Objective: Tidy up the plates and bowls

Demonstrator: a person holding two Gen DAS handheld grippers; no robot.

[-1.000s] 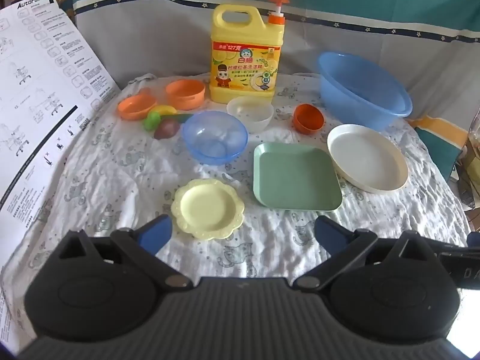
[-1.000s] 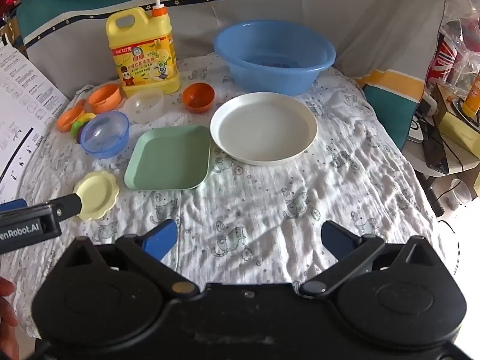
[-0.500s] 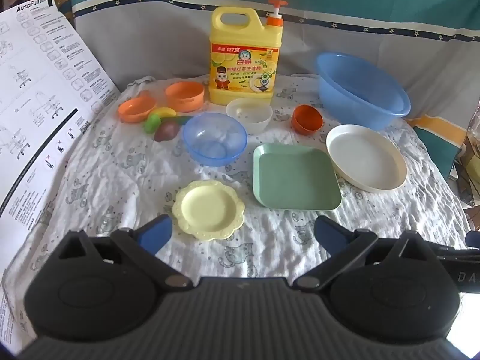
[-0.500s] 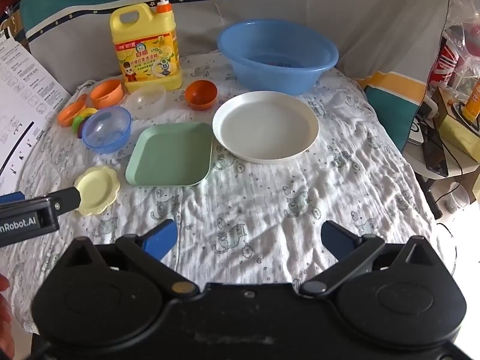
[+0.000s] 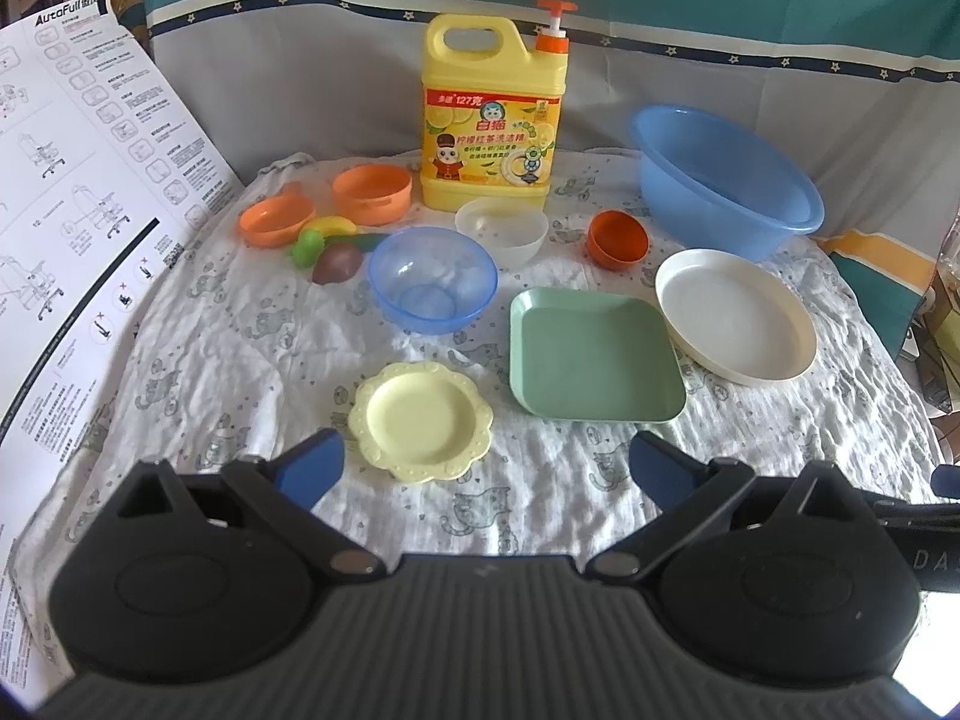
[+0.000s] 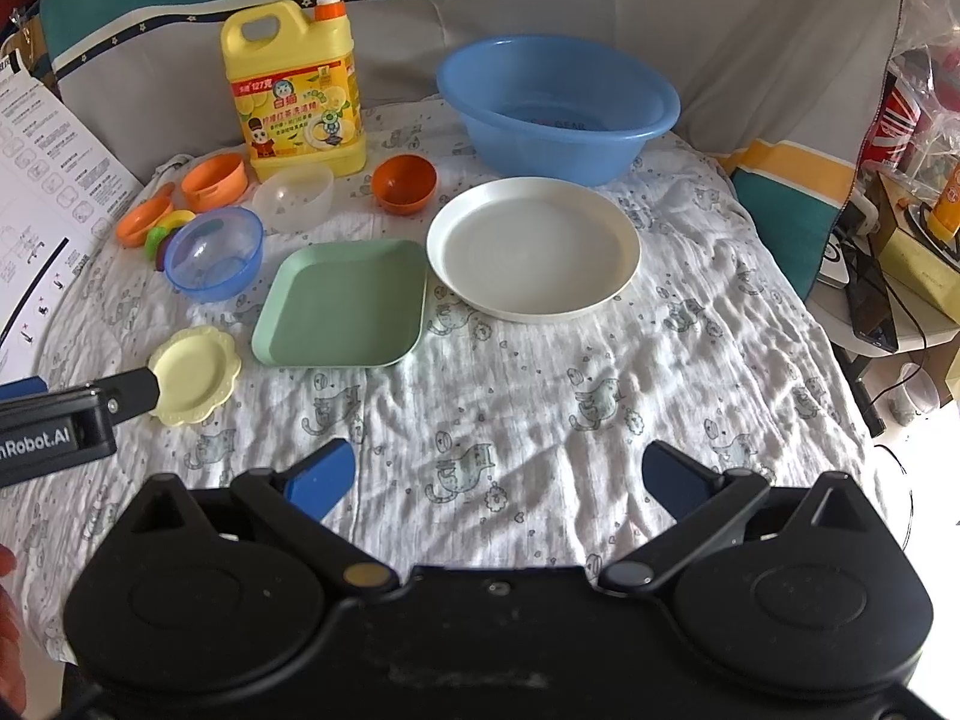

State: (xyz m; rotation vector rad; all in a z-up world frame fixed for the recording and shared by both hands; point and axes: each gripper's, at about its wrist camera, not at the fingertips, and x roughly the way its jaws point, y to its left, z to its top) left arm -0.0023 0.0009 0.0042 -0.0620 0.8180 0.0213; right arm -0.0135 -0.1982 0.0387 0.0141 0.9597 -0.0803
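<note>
On the cloth-covered table lie a small yellow scalloped plate (image 5: 421, 411), a green square plate (image 5: 591, 355), a round white plate (image 5: 735, 315), a clear blue bowl (image 5: 432, 279), a clear white bowl (image 5: 501, 231), a small dark-orange bowl (image 5: 618, 239) and two orange bowls (image 5: 372, 192). My left gripper (image 5: 486, 471) is open and empty, just in front of the yellow plate. My right gripper (image 6: 498, 477) is open and empty over bare cloth, in front of the white plate (image 6: 534, 255) and green plate (image 6: 345, 303). The left gripper's finger (image 6: 129, 390) overlaps the yellow plate (image 6: 195, 375).
A big blue basin (image 6: 555, 108) and a yellow detergent jug (image 5: 492, 114) stand at the back. Toy fruit (image 5: 327, 249) lies by the orange bowls. A printed instruction sheet (image 5: 72, 210) leans at the left. A side table with clutter (image 6: 900, 252) stands beyond the right edge.
The right gripper has shifted slightly to the left and forward. The left gripper has edged a little toward the yellow plate. Both stay open and nothing on the table has moved.
</note>
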